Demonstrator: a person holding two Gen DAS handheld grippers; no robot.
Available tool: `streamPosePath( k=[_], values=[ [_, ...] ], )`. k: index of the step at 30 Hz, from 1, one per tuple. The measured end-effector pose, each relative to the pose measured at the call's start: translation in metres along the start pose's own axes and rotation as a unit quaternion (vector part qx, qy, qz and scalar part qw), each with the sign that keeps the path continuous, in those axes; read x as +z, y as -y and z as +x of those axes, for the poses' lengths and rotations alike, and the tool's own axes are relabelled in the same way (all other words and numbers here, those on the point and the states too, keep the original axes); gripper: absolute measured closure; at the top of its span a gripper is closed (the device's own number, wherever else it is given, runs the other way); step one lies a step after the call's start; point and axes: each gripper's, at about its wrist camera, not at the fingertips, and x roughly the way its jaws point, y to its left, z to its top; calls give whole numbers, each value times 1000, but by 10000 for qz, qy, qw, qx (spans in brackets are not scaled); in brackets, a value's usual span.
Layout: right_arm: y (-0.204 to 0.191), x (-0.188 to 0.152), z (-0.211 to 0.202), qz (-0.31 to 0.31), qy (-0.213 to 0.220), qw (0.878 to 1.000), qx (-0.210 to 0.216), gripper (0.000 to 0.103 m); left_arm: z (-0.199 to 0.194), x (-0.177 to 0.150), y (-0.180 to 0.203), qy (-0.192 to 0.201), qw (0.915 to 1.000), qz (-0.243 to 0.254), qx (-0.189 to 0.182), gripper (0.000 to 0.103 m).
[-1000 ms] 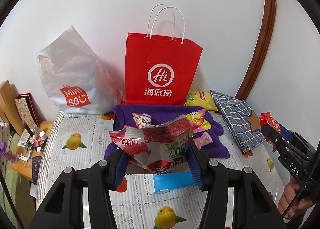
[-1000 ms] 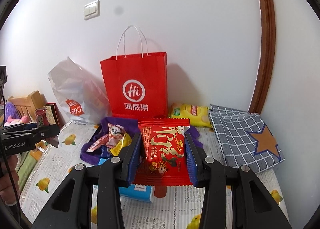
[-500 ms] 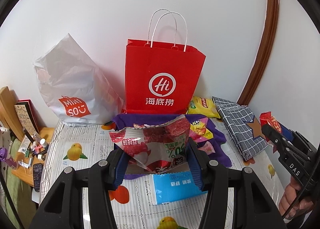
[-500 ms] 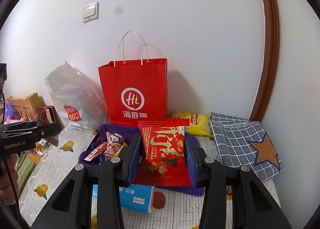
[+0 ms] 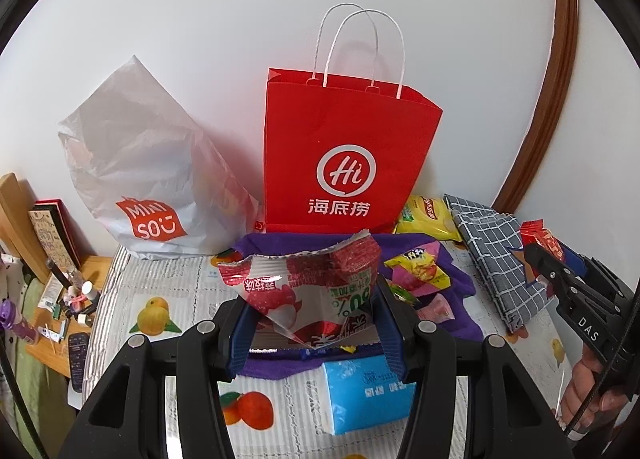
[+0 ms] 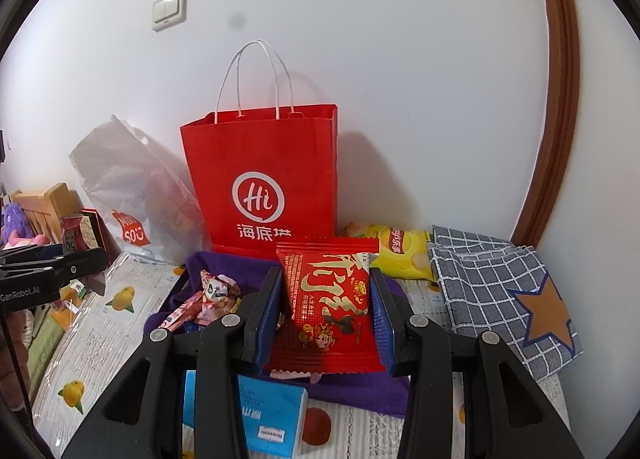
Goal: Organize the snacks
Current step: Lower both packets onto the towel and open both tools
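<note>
Left gripper [image 5: 312, 319] clamps torn lychee packet [image 5: 308, 291], right gripper [image 6: 324, 323] red snack packet [image 6: 328, 307]; open top could spill contents ahead

Black left gripper [image 5: 314, 323], blue pads [image 5: 242, 329], silver screws, "DAS" right gripper [image 5: 538, 255]

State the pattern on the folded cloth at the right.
Grey cloth with a white grid and an orange star, clearest in the right wrist view.

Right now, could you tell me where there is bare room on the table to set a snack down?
Free: fruit-print cloth between the MINISO bag and purple cloth. Crowded: the purple cloth's snacks, the tissue pack, the checked fabric.
</note>
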Motion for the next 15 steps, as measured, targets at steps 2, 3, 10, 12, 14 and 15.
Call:
streamPosePath(
  k=[2,3,10,12,14,15],
  values=[
    [0,2,7,5,-10,10000,5,61,5,3,-1,0,10000,21,2,52],
    [1,4,11,4,-16,10000,0,61,7,4,-1,-8,10000,28,3,52],
    [1,9,30,39,-32,10000,17,61,29,9,-2,-144,9999,66,51,52],
    [2,9,36,80,-49,9999,43,61,35,10,-3,-179,9998,85,63,52],
    [3,8,43,113,-82,9999,55,61,40,11,-3,-205,9997,97,80,52],
    [3,8,46,120,-102,9999,56,61,42,11,-4,-218,9997,99,86,52]
  ],
)
